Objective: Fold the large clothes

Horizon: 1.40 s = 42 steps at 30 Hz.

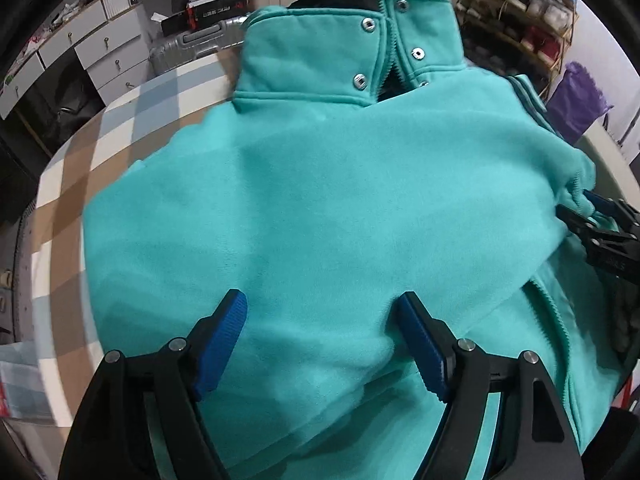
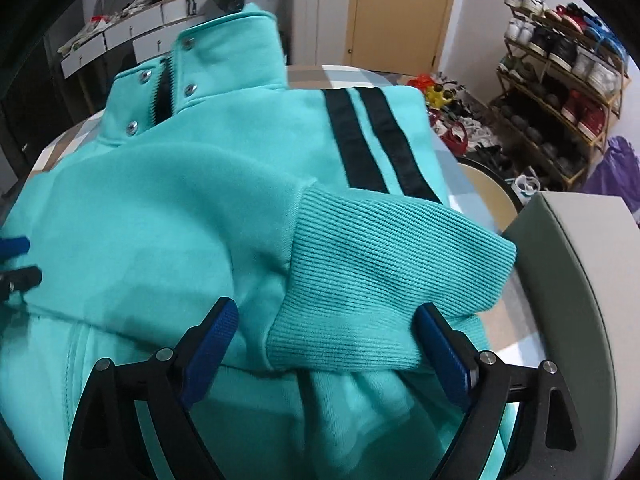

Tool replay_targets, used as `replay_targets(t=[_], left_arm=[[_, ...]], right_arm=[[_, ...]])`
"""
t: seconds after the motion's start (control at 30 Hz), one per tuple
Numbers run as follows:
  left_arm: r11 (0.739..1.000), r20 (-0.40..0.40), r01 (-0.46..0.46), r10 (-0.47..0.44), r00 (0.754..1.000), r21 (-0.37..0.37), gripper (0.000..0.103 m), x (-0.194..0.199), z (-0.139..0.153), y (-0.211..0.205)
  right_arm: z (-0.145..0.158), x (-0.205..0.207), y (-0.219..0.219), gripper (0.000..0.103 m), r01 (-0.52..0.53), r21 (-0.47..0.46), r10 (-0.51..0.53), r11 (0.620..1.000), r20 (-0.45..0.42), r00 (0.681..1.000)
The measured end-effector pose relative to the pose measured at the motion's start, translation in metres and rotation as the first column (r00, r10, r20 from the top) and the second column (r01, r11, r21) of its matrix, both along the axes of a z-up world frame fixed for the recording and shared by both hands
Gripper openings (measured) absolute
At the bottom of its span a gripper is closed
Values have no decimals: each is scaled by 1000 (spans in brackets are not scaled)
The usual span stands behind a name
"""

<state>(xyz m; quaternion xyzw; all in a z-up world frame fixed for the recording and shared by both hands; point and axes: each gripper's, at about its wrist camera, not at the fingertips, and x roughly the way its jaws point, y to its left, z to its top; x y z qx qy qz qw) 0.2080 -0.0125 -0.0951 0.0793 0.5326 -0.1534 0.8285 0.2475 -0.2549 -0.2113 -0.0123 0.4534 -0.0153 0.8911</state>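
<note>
A: How did the left gripper [image 1: 324, 344] stand?

B: Spread, its blue pads on either side of a soft ridge of the teal jacket [image 1: 320, 208], low on the body and well below the collar [image 1: 344, 56]. The cloth rose between the pads, but I couldn't see them pressing it.

A: And the right gripper [image 2: 324, 344]?

B: Also wide apart — one pad beside the ribbed cuff [image 2: 384, 264], which lay folded across the front, below the collar and toward the side with the two black stripes [image 2: 372, 140]. Nothing was pinched there either.

A: Where was the jacket itself?

B: Flat on the checked tablecloth [image 1: 120, 128], collar at the far edge, sleeves already brought in over the body.

A: So what would the step need?

B: My guess — both grippers should take the lower part at matching points either side of the zip, bite through all layers including that cuff, then lift evenly toward the collar so the tucked sleeve doesn't slide out.
</note>
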Motion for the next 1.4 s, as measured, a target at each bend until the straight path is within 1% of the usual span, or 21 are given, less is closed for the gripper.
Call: replay_targets(t=[0.13, 0.2, 0.27, 0.33, 0.43, 0.5, 0.53, 0.57, 0.6, 0.67, 0.7, 0.73, 0.8, 0.87, 0.97, 1.0, 1.1, 1.13, 1.27, 1.33, 1.4], left_arm=[[997, -20, -75, 74, 997, -11, 74, 5, 2, 14], [994, -5, -110, 110, 994, -12, 74, -1, 9, 13], [993, 21, -116, 116, 993, -14, 75, -11, 15, 9], [992, 42, -110, 113, 993, -60, 75, -21, 19, 6], [983, 17, -151, 154, 988, -104, 75, -21, 6, 7], [983, 12, -161, 163, 987, -90, 81, -16, -8, 6], [983, 20, -160, 162, 987, -89, 82, -15, -10, 4], [983, 28, -161, 164, 986, -91, 84, -15, -12, 3], [982, 31, -166, 169, 985, -90, 84, -13, -13, 2], [977, 39, -184, 189, 981, -109, 84, -13, -12, 4], [973, 43, -195, 202, 978, -126, 84, -16, -11, 6], [966, 39, -211, 219, 975, -151, 84, -18, -10, 8], [957, 28, -223, 232, 972, -185, 84, -18, -9, 14], [943, 16, -241, 251, 968, -227, 84, -17, -4, 18], [902, -30, -271, 278, 960, -337, 84, -20, 5, 24], [885, -47, -281, 284, 958, -370, 84, -19, 6, 27], [852, -93, -309, 298, 950, -424, 84, -18, 7, 29], [849, -96, -309, 297, 950, -428, 84, -21, 7, 26], [867, -55, -281, 284, 957, -411, 84, -23, 13, 18], [877, -43, -267, 273, 961, -399, 84, -22, 13, 15], [889, -37, -258, 264, 964, -380, 84, -21, 11, 12]], right_arm=[[9, 4, 11, 90, -39, -24, 38, 999, -60, 997], [18, 6, 11, 85, -69, -31, 67, 997, -72, 995], [30, 0, 6, 84, -80, -16, 79, 997, -45, 996], [38, -3, 2, 85, -72, -16, 72, 997, -18, 997], [40, 3, -5, 87, -44, -9, 44, 999, 15, 999], [23, 14, -4, 89, -18, -59, 15, 998, -37, 999], [13, 17, -3, 89, -32, -62, 28, 998, -66, 997], [10, 16, -3, 90, -34, -51, 31, 998, -60, 998], [13, 17, -4, 90, -31, -45, 29, 998, -52, 998], [18, 25, -3, 88, -73, -22, 69, 997, -142, 987], [28, 26, -5, 83, -91, 2, 90, 996, -146, 985], [40, 25, -7, 72, -90, 15, 91, 996, -115, 989], [81, 29, -12, 77, -96, 78, 98, 992, -11, 995], [116, 44, -20, 93, -106, 186, 97, 977, 58, 994], [153, 81, -25, 99, -104, 281, 64, 954, 145, 987], [157, 96, -27, 100, -89, 296, 48, 951, 144, 988], [151, 153, -31, 100, -37, 395, 12, 918, 65, 998], [143, 171, -31, 100, -7, 434, -9, 901, 35, 999], [106, 230, -23, 99, 71, 556, -39, 828, -70, 997], [93, 245, -17, 98, 80, 552, -31, 830, -97, 995], [85, 257, -7, 92, 71, 542, -14, 838, -109, 994]])
